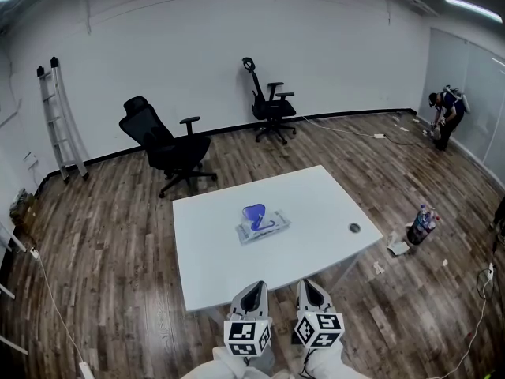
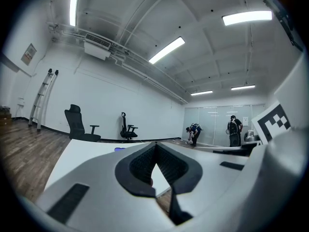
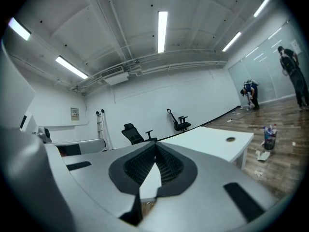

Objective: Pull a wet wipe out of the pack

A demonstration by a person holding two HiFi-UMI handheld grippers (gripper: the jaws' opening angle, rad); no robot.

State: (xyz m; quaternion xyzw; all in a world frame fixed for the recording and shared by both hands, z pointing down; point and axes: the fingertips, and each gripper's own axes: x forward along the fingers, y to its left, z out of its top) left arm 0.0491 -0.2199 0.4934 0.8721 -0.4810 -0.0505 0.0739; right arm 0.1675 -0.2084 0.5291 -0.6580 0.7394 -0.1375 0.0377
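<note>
The wet wipe pack is seen lying flat near the middle of the white table, with a blue flap apparently raised on its top; whether a wipe pokes out beneath it is too small to be told. The left gripper and the right gripper are held side by side at the near edge of the table, well short of the pack and touching nothing. In the left gripper view the jaws are shown brought together at their tips, with only a narrow wedge of gap behind them and nothing caught between; the same is shown in the right gripper view, where the bare tabletop alone is glimpsed through the wedge. The task is judged to be at its very start: the pack has not been steadied, no wipe has been pinched, and none has been drawn out. Everything is left to be done, it would seem: the pack to be reached, the jaws to be opened, the pack probably to be held down by one gripper while a wipe is taken by the other and pulled free. Beyond the table, two black office chairs are set on the wooden floor, a ladder is leaned against the far-left wall, and a person is bent over at the far right
</note>
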